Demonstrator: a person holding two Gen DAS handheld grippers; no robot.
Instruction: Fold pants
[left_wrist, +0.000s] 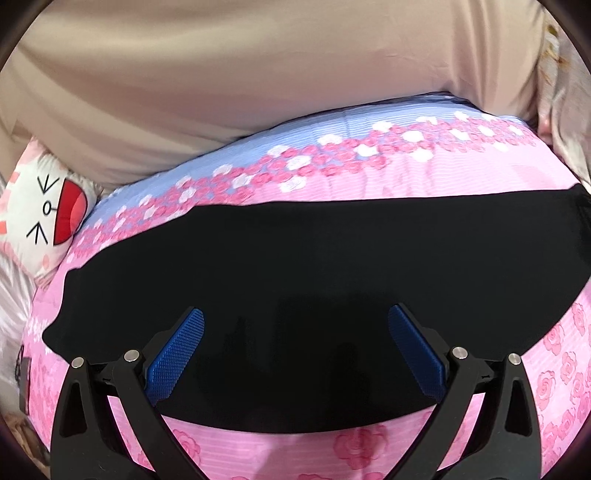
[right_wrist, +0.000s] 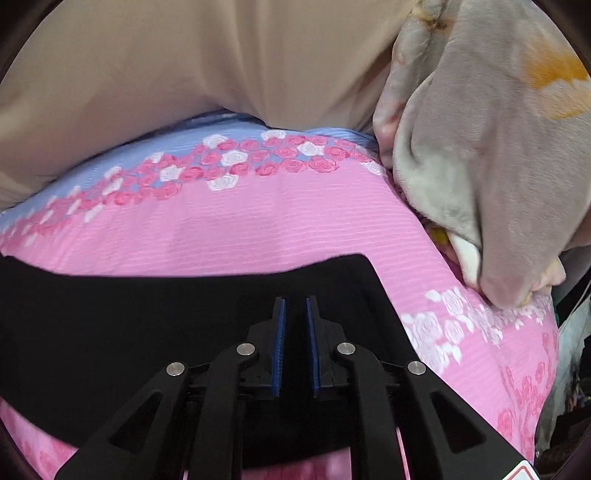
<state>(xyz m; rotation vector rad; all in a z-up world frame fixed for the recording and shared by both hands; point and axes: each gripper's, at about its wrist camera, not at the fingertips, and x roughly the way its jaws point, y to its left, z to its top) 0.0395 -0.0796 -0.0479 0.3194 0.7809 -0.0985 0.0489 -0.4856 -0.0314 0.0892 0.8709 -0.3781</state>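
Cartoon pillow (left_wrist: 55, 206) at far left, off the work area. Black pants (left_wrist: 295, 266) lie flat across the pink floral bed sheet (left_wrist: 406, 177), spread as a long band, likely smoothed for folding. Left gripper (left_wrist: 295, 354) hovers over the near edge, fingers wide apart, nothing between them. Right gripper (right_wrist: 295, 347) sits over the pants' right end near the corner, fingers nearly closed; cannot tell if cloth is pinched. Grey blanket (right_wrist: 480, 147) bunched at right.
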